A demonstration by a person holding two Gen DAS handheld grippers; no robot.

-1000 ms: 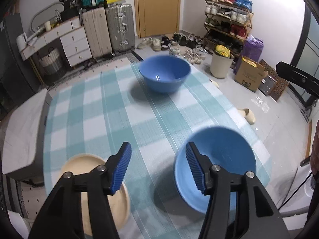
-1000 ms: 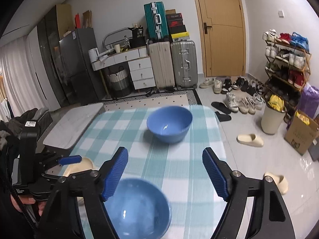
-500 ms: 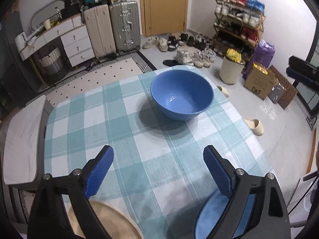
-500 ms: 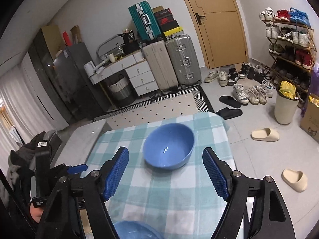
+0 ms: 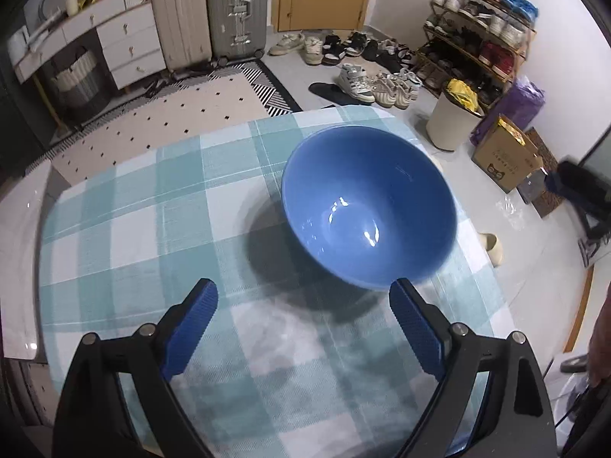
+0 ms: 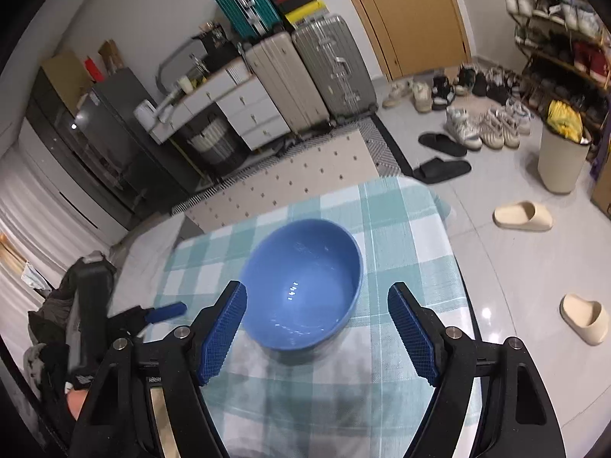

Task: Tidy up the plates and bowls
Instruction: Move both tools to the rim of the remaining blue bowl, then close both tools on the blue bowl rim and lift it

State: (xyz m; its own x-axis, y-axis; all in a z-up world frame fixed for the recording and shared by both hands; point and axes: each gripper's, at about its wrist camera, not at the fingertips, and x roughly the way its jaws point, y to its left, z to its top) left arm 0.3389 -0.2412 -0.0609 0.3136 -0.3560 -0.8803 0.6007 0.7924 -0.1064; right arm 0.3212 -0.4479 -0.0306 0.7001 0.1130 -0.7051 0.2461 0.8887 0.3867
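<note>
on the far half of the checked tablecloth (image 5: 160,229) stands a blue bowl (image 5: 368,210), upright and empty, near the table's right edge, with floor and slippers just beyond. both grippers are aimed at it. the left gripper (image 5: 303,307) has its jaws spread wide with nothing between them; the bowl's near rim sits just ahead of its right finger. the right gripper (image 6: 317,311) is also spread and empty, and in its view the bowl (image 6: 301,286) lies almost centred ahead of the gap, still clear of both pads. the left gripper (image 6: 168,311) shows in that view off to the left, beside the bowl and apart from it.

the step in hand looks like the approach for a pick-up of this bowl, probably to bring it to the other dishes. the bowl seems wider than either gap, so a grip across its whole body will likely not work; the better plan is to take the rim wall, one pad inside and one outside. the glazed surface looks slick, so the pads should go deep over the rim before closing. lift straight up before any sideways move, since a push could drag the cloth or nudge the bowl toward the near table edge. only one gripper needs to close; the other should stay clear.
</note>
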